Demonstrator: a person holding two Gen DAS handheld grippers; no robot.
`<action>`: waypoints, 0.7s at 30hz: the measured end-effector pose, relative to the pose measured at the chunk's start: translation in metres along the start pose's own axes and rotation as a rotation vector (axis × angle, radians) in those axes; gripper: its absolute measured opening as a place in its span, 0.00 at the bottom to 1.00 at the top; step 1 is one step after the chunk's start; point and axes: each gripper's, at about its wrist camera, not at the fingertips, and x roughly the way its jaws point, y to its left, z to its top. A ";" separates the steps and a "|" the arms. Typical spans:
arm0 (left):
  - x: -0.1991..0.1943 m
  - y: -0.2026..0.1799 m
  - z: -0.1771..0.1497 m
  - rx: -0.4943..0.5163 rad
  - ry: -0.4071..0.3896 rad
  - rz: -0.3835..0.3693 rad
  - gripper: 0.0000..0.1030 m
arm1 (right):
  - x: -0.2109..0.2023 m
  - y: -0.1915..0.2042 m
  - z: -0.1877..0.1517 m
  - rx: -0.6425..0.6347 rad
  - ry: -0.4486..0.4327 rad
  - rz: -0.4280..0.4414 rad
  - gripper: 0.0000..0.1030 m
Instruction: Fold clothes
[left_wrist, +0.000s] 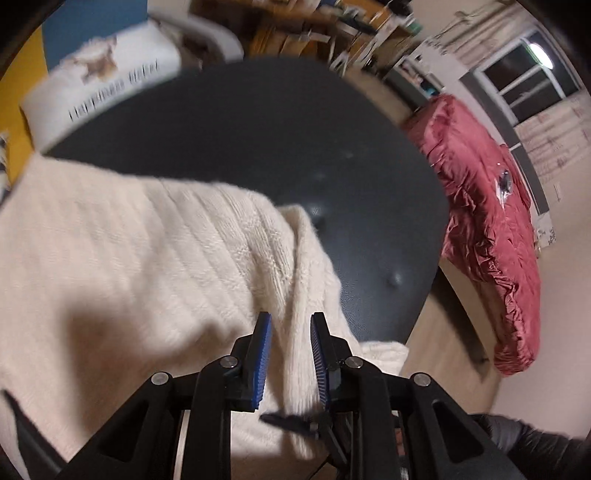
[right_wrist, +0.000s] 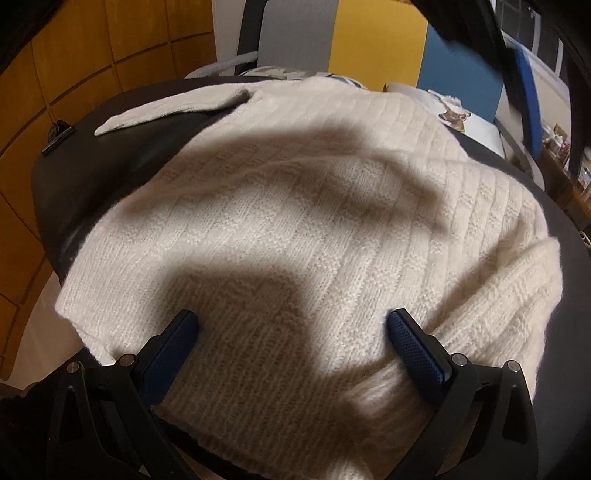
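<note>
Sweater (right_wrist: 295, 229): cream, rib-knit with textured bands. Table (left_wrist: 258, 140): round, matte black. Fingers (right_wrist: 417, 354): black with blue pads. Cushion (left_wrist: 491, 229): crinkled crimson. Wall panels (right_wrist: 92, 40): orange-brown wood. Board (right_wrist: 458, 74): blue.

Red quilted cover (left_wrist: 487, 229) beside dark round table (left_wrist: 258, 140); white printed cushion (left_wrist: 103, 85) behind; grey chair (right_wrist: 295, 33).

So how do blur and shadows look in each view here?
Left wrist view: motion-smeared throughout, sweater knit and pillow print streaked; left gripper stays crisp. Right wrist view: sharp knit, hard dark shadows cast across the sweater; right gripper crisp too.
</note>
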 end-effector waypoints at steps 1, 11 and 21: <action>0.009 0.002 0.006 -0.011 0.036 -0.020 0.20 | -0.001 -0.001 -0.003 -0.001 -0.010 -0.002 1.00; 0.058 0.004 0.011 0.069 0.068 -0.004 0.09 | -0.013 0.000 -0.018 -0.020 -0.090 -0.001 1.00; -0.049 0.049 -0.045 -0.027 -0.270 -0.078 0.07 | -0.057 -0.019 -0.024 0.025 -0.182 -0.004 1.00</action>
